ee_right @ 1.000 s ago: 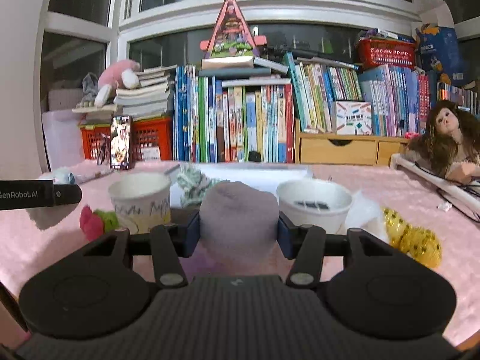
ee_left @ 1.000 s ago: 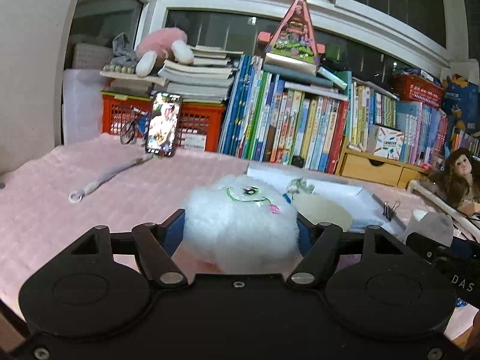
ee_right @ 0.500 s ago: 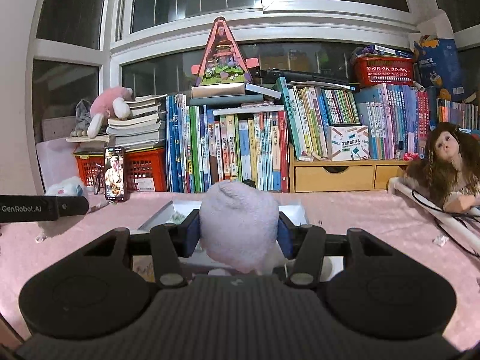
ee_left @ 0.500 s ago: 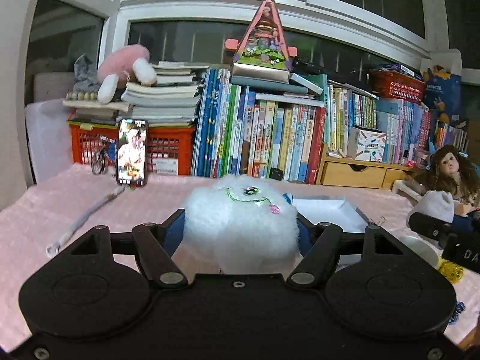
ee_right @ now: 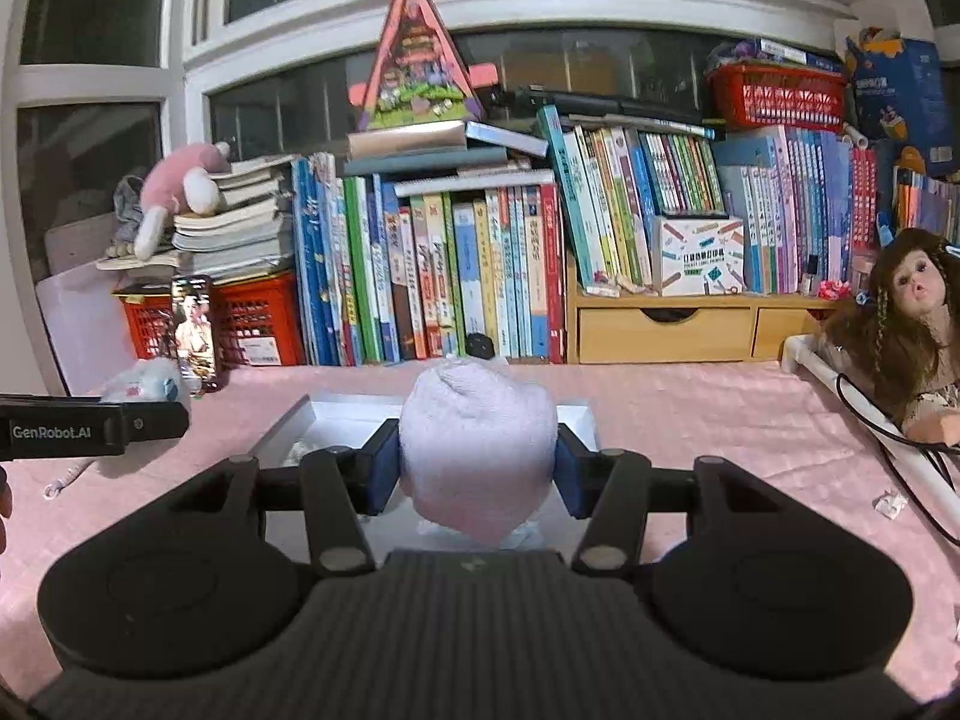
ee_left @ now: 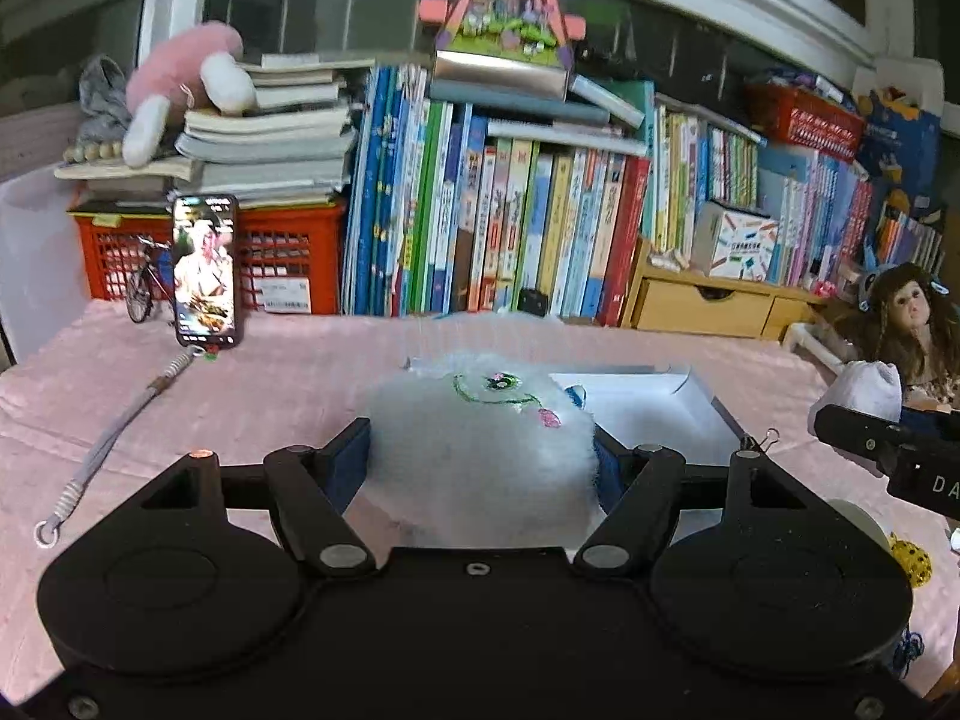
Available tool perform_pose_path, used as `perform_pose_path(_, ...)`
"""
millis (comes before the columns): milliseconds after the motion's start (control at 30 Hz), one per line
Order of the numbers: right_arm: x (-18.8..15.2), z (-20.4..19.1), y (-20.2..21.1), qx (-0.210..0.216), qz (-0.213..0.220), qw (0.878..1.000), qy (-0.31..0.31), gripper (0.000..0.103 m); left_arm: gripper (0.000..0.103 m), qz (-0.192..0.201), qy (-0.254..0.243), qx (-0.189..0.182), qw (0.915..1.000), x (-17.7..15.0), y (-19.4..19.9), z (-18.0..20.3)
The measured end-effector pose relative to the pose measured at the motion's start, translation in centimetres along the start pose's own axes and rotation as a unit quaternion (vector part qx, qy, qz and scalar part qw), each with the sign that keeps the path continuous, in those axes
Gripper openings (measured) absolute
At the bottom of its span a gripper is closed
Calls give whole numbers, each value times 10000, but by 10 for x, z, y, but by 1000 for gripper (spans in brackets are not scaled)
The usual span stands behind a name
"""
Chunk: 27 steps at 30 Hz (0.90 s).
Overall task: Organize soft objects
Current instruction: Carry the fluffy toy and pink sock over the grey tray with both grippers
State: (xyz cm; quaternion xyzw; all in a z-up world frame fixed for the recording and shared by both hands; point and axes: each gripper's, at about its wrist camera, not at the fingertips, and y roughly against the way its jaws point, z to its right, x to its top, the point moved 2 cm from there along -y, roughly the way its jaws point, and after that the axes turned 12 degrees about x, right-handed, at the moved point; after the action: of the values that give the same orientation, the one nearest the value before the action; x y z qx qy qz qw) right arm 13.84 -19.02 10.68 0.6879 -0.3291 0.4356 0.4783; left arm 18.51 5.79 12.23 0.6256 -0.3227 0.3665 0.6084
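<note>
Left wrist view shows your left gripper with its fingers clamped on a fluffy white plush, held up in front of a white box that lies on the pink table. Right wrist view shows your right gripper with its fingers pressed on either side of a pale lilac soft toy, raised over the same white box. Your other gripper shows at the left edge there.
</note>
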Motion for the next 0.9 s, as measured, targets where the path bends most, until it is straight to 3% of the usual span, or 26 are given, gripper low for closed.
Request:
perform_pose_path(333, 20, 26, -58, 70, -1114, 9937, -70, 56, 70, -870, -222, -81, 9959, 30, -66, 28)
perform_pose_path(500, 23, 37, -89, 162, -1686, 9852, -281, 56, 70, -1221, -276, -23, 9921, 36, -99, 37)
perform_pose_path(700, 21, 47, -124, -97, -2215, 9748, -247, 56, 70, -1676, -229, -316, 9851, 49, -139, 44)
perform_pose_path(900, 21, 58, -151, -101, -2672, 9624, -468, 57, 70, -1918, -461, -341, 9798, 51, -164, 59)
